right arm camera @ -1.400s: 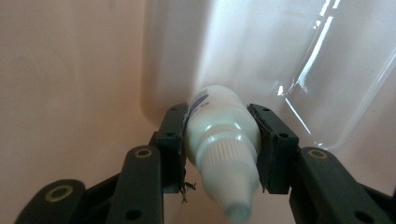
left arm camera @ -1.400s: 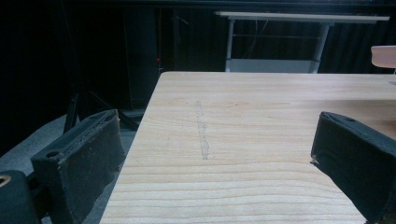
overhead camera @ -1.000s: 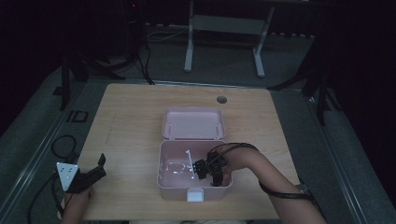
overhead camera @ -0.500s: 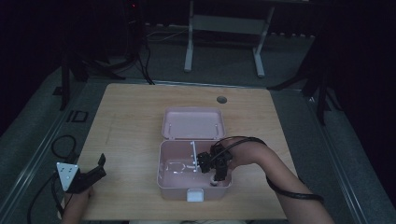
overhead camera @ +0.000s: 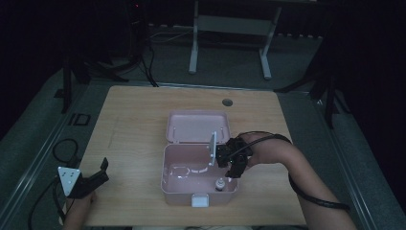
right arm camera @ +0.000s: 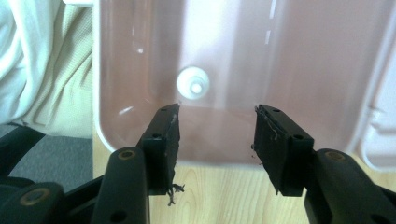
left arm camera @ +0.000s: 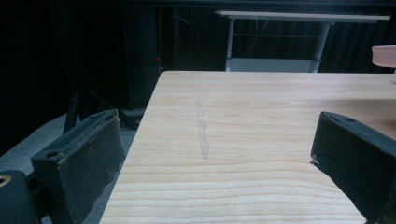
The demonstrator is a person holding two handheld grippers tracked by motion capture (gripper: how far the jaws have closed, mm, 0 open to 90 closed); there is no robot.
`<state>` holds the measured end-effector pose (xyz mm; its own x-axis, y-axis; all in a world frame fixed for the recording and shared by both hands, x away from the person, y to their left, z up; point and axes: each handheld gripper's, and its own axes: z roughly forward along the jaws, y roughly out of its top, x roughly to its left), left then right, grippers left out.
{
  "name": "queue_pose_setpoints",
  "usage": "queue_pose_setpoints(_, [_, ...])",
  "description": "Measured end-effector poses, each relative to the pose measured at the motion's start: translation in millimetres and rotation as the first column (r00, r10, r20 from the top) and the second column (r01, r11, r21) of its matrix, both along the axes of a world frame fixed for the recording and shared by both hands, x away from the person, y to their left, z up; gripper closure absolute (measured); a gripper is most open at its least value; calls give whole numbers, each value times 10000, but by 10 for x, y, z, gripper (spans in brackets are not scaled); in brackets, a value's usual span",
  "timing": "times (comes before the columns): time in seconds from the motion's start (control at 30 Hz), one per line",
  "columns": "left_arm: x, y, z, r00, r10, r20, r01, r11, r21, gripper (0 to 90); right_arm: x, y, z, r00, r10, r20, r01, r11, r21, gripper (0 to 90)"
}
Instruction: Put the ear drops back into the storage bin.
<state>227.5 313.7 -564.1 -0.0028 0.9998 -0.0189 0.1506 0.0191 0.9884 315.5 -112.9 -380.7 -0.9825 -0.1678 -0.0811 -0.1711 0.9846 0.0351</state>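
While right gripper (overhead camera: 233, 160) hovers at box (overhead camera: 168, 179) right rim, jaws wide and empty, I aim down at small bottle (right arm camera: 192, 86) upright by near wall. Left gripper (overhead camera: 91, 181) parked at table (overhead camera: 134, 115) corner, jaws wide, out of way.

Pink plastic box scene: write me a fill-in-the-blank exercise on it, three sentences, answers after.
1. The pink plastic box on the wooden table has its hinged lid standing ____.
2. Inside the box, near its front wall, stands a small white ____.
3. The right gripper hovers over the box with its jaws ____ and nothing between them, while the left gripper rests at the table's near left corner.

Missing words: open; bottle; open
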Motion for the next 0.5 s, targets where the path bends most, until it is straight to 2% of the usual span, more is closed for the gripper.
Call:
queue_pose_setpoints(0.2, [-1, 1, 0, 10000, -8, 6, 8, 10000, -7, 24, 39, -153, 66, 9990, -382, 246, 373, 9987, 353, 490])
queue_pose_setpoints(0.23, [-1, 1, 0, 10000, -1, 9, 1, 10000, -6, 24, 57, -229, 83, 9980, -585, 256, 572, 9971, 496, 486])
queue_pose_setpoints(0.5, [0, 0, -1, 10000, 6, 17, -6, 10000, -7, 24, 125, -484, 61, 9922, -1226, 217, 1211, 9908, 603, 475])
